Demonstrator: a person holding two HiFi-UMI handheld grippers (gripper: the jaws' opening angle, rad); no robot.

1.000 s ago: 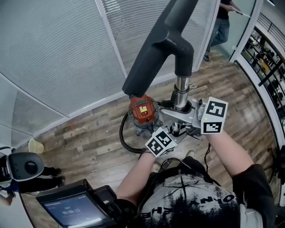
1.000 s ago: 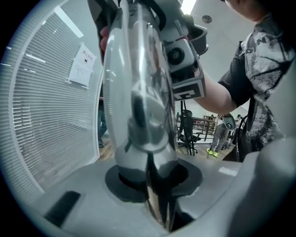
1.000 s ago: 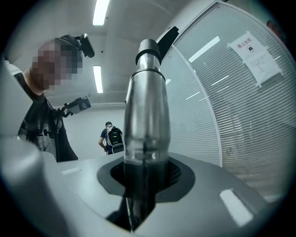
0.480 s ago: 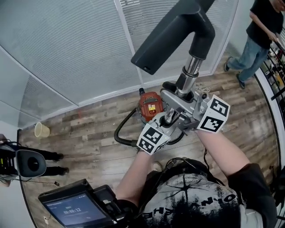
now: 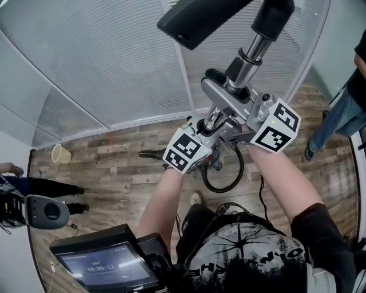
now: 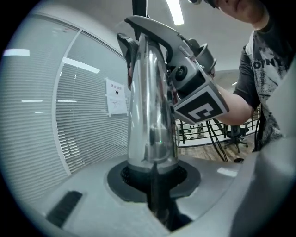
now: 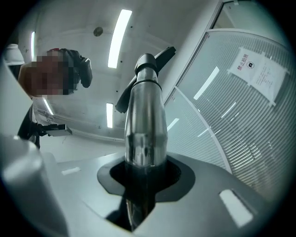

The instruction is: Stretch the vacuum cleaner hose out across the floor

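1. Both tools are clamped on the vacuum wand. My left gripper (image 6: 152,179) and right gripper (image 7: 141,183) share the chrome tube (image 5: 250,55), touching or nearly so, the left one lower on it.
2. On the wooden floor (image 5: 120,171) I see bare boards open to the left. I judge the step to be carrying the wand off so the hose pays out. I would head for that open stretch, away from the bystander's leg (image 5: 334,129) on the right.
3. At the top of the head view the floor nozzle (image 5: 197,17) rides high, close to the blinded glass partition (image 5: 103,68). I would tip the wand down before travelling, so the nozzle cannot swing into the glass.
4. Below the grippers the hose (image 5: 220,190) hangs in a slack black loop in front of the person's shirt. The canister is out of view, so the stretching looks barely begun. A steady, straight pull should open the loop without a kink or a snag on the legs.
5. By the partition on the left stands a small cup (image 5: 59,153), well apart from the hose. I would route around it.
6. The left jaws have just been closing with the tube between them. Their dark pads now press its sides, part-way drawn in. The right jaws sit narrow, pinching the same tube.
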